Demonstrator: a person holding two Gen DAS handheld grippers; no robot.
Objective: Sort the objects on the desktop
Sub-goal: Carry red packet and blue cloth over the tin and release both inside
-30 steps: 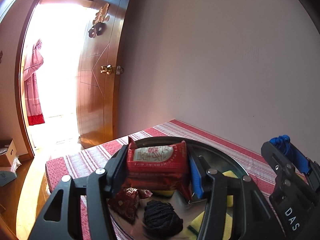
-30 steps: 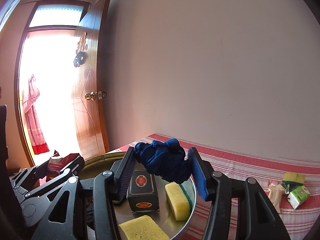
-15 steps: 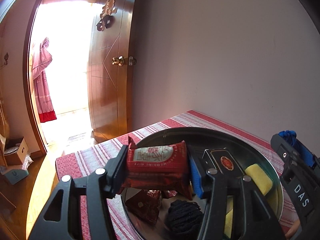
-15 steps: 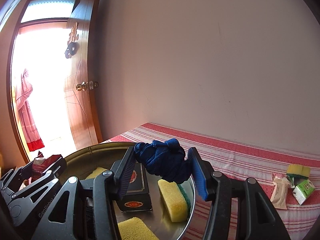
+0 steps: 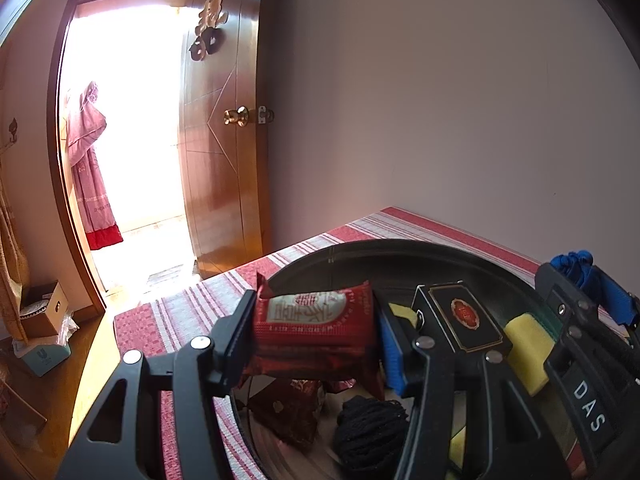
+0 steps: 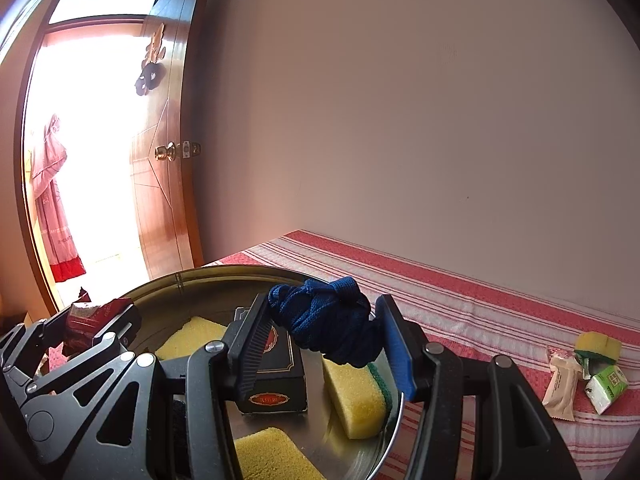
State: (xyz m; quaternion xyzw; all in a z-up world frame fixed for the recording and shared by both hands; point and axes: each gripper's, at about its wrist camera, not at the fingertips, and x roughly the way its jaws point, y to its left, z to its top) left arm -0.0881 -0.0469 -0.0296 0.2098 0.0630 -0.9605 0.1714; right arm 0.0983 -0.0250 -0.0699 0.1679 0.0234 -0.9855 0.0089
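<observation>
A red-striped cloth covers the desk (image 6: pixel 460 312), set against a plain wall beside an open door (image 5: pixel 224 160). Over the tray (image 6: pixel 224 276) at its left end, the left tongs (image 5: pixel 316 332) clamp a red packet (image 5: pixel 312 328); the right tongs (image 6: pixel 326 332) clamp a blue cord (image 6: pixel 328 328). Packets (image 6: pixel 588 376) lie near the right edge.

Held between the fingers of the left gripper (image 5: pixel 316 336), a snack packet (image 5: pixel 314 322), above the near-left part of the round tray (image 5: pixel 360 252). Held likewise in the right gripper (image 6: pixel 326 332), a cord bundle (image 6: pixel 326 330), over the tray's right side. Inside the tray — a box (image 5: pixel 464 318) near the middle, a sponge (image 6: pixel 358 394) just right of it, another sponge (image 6: pixel 192 334) to the box's left, a third (image 6: pixel 272 456) at the near edge. Below the left gripper, a wrapped packet (image 5: pixel 286 408) beside a yarn ball (image 5: pixel 370 430). On the tablecloth (image 6: pixel 460 304), well right of the tray — a small packet (image 6: pixel 562 382), a small carton (image 6: pixel 606 388) and a sponge piece (image 6: pixel 598 344) clustered together. Behind and left of the table, a door (image 5: pixel 224 140).
</observation>
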